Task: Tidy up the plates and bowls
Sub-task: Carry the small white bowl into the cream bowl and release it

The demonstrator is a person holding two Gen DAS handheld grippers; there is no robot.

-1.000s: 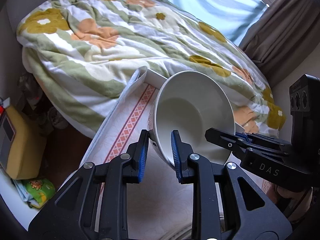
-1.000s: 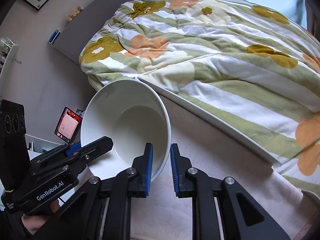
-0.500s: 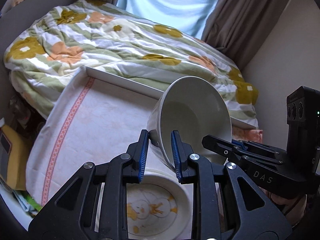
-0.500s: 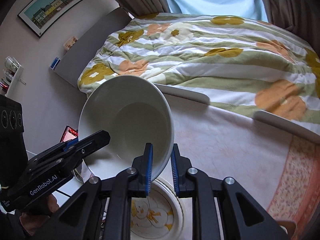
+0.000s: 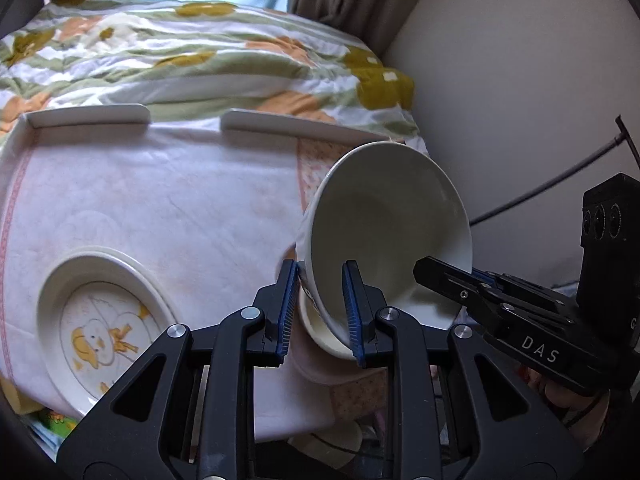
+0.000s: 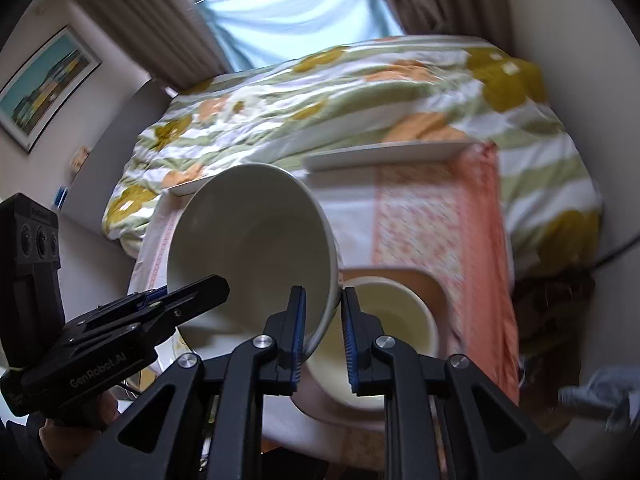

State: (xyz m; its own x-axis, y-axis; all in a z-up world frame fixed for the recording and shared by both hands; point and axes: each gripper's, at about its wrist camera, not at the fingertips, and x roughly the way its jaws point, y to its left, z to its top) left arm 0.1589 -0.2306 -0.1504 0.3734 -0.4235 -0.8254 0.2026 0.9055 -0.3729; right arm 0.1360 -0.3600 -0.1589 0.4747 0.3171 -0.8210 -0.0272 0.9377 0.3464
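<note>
Bowl [image 5: 384, 232]: plain white, deep, glossy, with a narrow foot; it is held in the air, tilted steeply so that its opening faces both cameras. The outer wall carries a small dark print near the rim, too small to read. The left gripper [image 5: 320, 308] is clamped on the near-left part of the rim, one blue pad inside and one outside. The right gripper [image 6: 322, 332] is clamped on the near-right part of the rim in the same way. The bowl hangs over the near right part of the table [image 5: 180, 200], which is covered by a white cloth with a pink patterned border.

A second bowl [image 6: 392, 320], cream inside, stands upright on a pink mat [image 6: 430, 284] directly below and right of the held bowl. In the right wrist view the two rims look very close; contact cannot be confirmed. A plate [image 5: 100, 320] with a yellow duck drawing lies flat on the near left part of the table, well apart from both bowls. A floral duvet [image 5: 200, 60] lies beyond the far edge of the table.

Change from 0.5 s ago: the held bowl has moved right. The plate, then directly under the grippers, now lies well to the left. The second bowl and its mat have come into view. The tilt of the held bowl and both grips are unchanged.
</note>
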